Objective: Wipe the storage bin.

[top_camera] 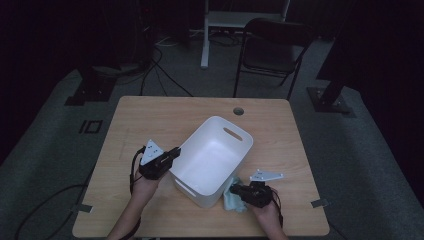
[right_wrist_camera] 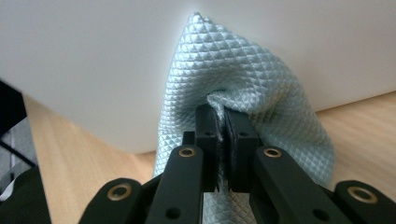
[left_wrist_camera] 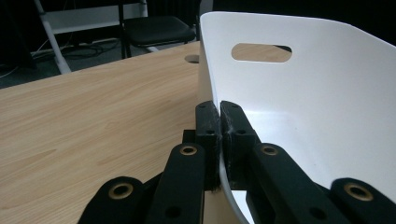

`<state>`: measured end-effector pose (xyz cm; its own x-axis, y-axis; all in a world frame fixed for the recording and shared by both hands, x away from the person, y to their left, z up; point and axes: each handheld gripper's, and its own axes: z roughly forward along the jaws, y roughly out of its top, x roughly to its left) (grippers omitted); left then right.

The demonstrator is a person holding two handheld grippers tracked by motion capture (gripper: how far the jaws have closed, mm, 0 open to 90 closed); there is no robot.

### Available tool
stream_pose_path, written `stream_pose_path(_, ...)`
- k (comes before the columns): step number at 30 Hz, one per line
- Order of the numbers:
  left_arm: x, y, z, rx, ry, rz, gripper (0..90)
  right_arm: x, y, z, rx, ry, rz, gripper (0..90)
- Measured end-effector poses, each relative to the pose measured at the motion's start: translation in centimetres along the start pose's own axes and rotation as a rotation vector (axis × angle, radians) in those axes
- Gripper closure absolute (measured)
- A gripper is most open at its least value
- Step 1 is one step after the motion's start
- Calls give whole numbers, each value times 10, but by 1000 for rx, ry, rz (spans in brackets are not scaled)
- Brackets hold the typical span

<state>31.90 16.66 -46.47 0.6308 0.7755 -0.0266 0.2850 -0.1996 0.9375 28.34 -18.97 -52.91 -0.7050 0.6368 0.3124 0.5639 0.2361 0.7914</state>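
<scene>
The left gripper (left_wrist_camera: 219,128) is clamping the white bin's (top_camera: 212,157) rim, steadying it mid-table. The right gripper (right_wrist_camera: 222,126) is pinching a pale blue cloth (right_wrist_camera: 243,88) against the bin's outer wall; wiping should go best with firm, flat strokes.

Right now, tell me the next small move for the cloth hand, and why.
Probably press the light blue cloth against the white bin's outer wall and start a short wiping stroke. The right gripper has its jaws shut on a bunch of the cloth, which lies right up against that wall, while the left gripper clamps the bin's rim, steadying it.
</scene>
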Motion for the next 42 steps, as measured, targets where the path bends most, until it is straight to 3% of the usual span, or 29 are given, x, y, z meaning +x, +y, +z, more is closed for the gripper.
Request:
stream_pose_path(8,3,1,1,2,-10,-13,852,-2,16,-33,-108,-48,-12,854)
stream_pose_path(13,5,0,-2,-1,-32,-33,824,-12,25,-62,-185,-95,1,854)
stream_pose_path(21,1,-2,-9,12,-68,-54,784,-26,29,-93,-251,-153,36,853)
stream_pose_path(31,-11,-8,-26,22,-142,-58,686,-31,28,-102,-270,-170,54,853)
stream_pose_path(42,-26,-10,-33,42,-168,-38,642,-34,24,-99,-267,-172,66,853)
